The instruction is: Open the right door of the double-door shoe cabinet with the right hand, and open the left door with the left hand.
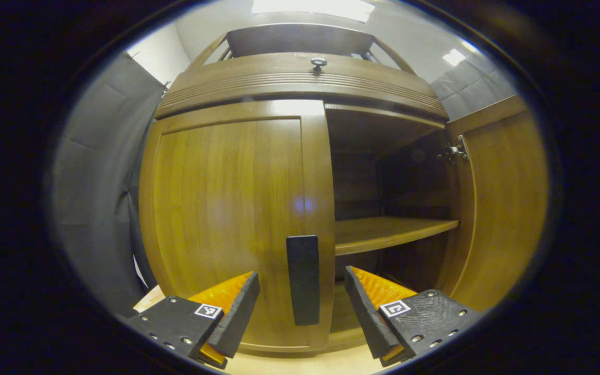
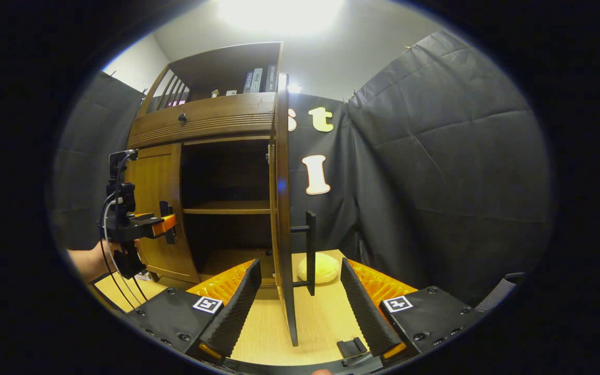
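Note:
The wooden shoe cabinet (image 1: pixel 300 83) fills the left gripper view. Its left door (image 1: pixel 227 208) is closed, and its black upright handle (image 1: pixel 302 278) stands between the spread fingers of my left gripper (image 1: pixel 301 275), which is open and not touching it. The right door (image 1: pixel 503 208) is swung open. In the right gripper view that right door (image 2: pixel 283 208) appears edge-on, its black handle (image 2: pixel 310 250) on the far side. My right gripper (image 2: pixel 300 264) is open, one finger on each side of the door's edge. A hand (image 2: pixel 89 263) holds the left gripper (image 2: pixel 167 224) at the left door (image 2: pixel 157 208).
Inside the open half are a wooden shelf (image 1: pixel 394 232) and dark compartments. A drawer with a small knob (image 1: pixel 319 63) runs above the doors, with books (image 2: pixel 258 79) on top. A yellow round object (image 2: pixel 320 268) lies on the light wooden table (image 2: pixel 321 323) behind the open door.

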`<state>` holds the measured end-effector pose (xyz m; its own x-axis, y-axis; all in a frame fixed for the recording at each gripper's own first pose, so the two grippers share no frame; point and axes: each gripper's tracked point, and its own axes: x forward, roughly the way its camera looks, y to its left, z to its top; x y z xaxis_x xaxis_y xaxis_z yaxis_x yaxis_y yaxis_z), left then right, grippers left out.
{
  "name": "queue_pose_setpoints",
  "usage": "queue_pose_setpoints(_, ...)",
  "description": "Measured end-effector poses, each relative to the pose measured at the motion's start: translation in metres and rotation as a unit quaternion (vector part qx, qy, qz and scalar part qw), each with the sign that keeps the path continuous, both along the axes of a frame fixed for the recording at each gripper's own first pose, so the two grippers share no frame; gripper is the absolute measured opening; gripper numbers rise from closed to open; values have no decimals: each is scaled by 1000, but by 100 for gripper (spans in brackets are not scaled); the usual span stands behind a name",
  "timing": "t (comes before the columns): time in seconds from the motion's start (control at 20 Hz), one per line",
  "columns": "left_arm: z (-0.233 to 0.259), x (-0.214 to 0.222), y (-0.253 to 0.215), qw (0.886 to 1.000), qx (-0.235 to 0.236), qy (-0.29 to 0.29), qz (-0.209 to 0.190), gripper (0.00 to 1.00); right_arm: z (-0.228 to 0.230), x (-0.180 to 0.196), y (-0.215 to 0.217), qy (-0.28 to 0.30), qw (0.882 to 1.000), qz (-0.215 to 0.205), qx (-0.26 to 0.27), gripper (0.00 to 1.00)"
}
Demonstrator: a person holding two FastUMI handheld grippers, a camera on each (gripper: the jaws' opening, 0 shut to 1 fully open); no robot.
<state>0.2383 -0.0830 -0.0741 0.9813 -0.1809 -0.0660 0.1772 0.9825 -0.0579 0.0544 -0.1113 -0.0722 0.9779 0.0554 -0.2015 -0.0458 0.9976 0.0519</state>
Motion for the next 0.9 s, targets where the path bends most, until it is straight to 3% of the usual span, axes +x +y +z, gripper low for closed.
queue_pose_setpoints(0.25, -12, 21, -5, 1000, 15, 18, -2, 77, -3, 3, 10, 1, 1000, 6, -10, 96)
queue_pose_setpoints(0.3, -15, 25, -3, 1000, 19, 17, 4, 80, -4, 4, 12, 3, 1000, 8, -9, 96)
queue_pose_setpoints(0.55, -14, 26, -10, 1000, 2, 16, 3, 30, -9, 7, 20, 5, 1000, 17, -13, 96)
queue_pose_setpoints(0.7, -16, 17, -6, 999, 1, 30, 10, 24, -9, 7, 21, 3, 1000, 19, -8, 92)
queue_pose_setpoints(0.9, -14, -2, -2, 999, -4, 34, 1, 22, -7, 8, 24, -3, 1000, 21, -2, 96)
